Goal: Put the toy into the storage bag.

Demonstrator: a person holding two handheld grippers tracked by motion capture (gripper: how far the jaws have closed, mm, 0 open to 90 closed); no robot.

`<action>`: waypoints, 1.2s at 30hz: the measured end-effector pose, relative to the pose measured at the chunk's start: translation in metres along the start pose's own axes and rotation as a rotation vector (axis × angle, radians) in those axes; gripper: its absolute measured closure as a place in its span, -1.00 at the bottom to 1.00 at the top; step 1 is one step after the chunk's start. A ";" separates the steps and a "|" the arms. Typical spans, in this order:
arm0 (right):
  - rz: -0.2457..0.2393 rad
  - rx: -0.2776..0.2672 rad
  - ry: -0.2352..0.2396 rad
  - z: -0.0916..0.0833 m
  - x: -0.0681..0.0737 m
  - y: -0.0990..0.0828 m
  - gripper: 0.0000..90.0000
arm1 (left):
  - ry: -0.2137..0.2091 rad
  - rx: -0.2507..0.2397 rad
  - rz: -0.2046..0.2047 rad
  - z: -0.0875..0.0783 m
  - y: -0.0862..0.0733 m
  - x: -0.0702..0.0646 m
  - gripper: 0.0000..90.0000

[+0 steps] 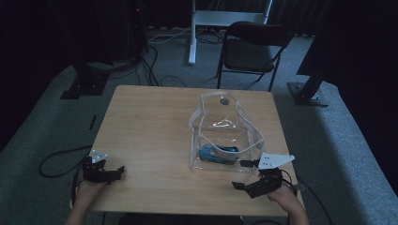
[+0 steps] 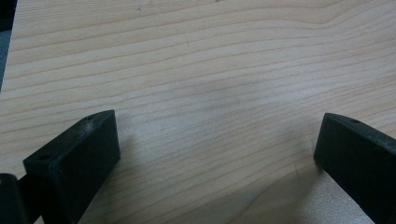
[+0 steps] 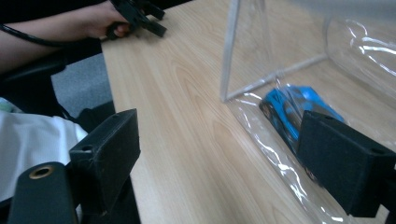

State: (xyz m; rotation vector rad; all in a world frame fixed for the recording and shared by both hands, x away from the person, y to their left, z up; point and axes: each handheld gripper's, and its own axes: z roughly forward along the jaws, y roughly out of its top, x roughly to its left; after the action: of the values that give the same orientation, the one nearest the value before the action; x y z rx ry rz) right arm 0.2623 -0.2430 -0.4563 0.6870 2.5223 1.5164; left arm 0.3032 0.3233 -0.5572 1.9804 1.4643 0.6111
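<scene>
A clear plastic bag stands open on the wooden table, right of centre. A blue toy car lies inside it at the bottom. My right gripper is open just in front of the bag's near right corner, with nothing between its jaws. In the right gripper view the blue toy car shows through the bag's wall, close to the right jaw of my right gripper. My left gripper rests open at the table's near left edge. In its own view the left gripper frames bare wood.
A black folding chair and a white desk leg stand beyond the table's far side. Black stand bases and cables lie on the grey carpet. The person's hand holds the left gripper far off in the right gripper view.
</scene>
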 end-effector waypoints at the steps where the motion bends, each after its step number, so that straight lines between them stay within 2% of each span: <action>1: 0.004 0.003 0.006 0.001 -0.002 -0.004 -0.71 | 0.000 0.000 0.001 0.000 0.000 0.000 -0.99; 5: 0.022 0.017 0.007 0.006 -0.008 -0.017 -0.71 | -0.001 0.000 0.000 0.000 0.000 0.000 -0.99; 11: 0.018 0.021 -0.048 0.011 -0.016 -0.037 -0.71 | -0.001 0.000 -0.002 0.000 0.000 0.000 -0.98; 14: 0.022 0.020 -0.057 0.012 -0.019 -0.042 -0.71 | -0.001 0.000 -0.001 0.000 0.000 0.000 -0.98; 17: 0.034 0.014 -0.078 0.012 -0.024 -0.052 -0.72 | -0.001 0.000 -0.001 0.000 0.000 0.000 -0.99; 20: 0.049 0.041 -0.103 0.013 -0.028 -0.061 -0.72 | -0.002 0.001 -0.002 0.000 0.000 0.000 -0.99; 23: 0.076 0.045 -0.126 0.012 -0.031 -0.070 -0.72 | -0.001 0.001 -0.002 0.000 0.000 0.000 -0.99; 36: 0.132 0.077 -0.219 0.008 -0.043 -0.094 -0.72 | -0.001 0.001 0.000 0.000 0.000 0.000 -0.98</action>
State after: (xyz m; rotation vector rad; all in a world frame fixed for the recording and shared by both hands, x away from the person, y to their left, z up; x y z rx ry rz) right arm 0.2731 -0.2924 -0.5468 0.9906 2.4221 1.3044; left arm 0.3032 0.3234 -0.5571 1.9809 1.4642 0.6093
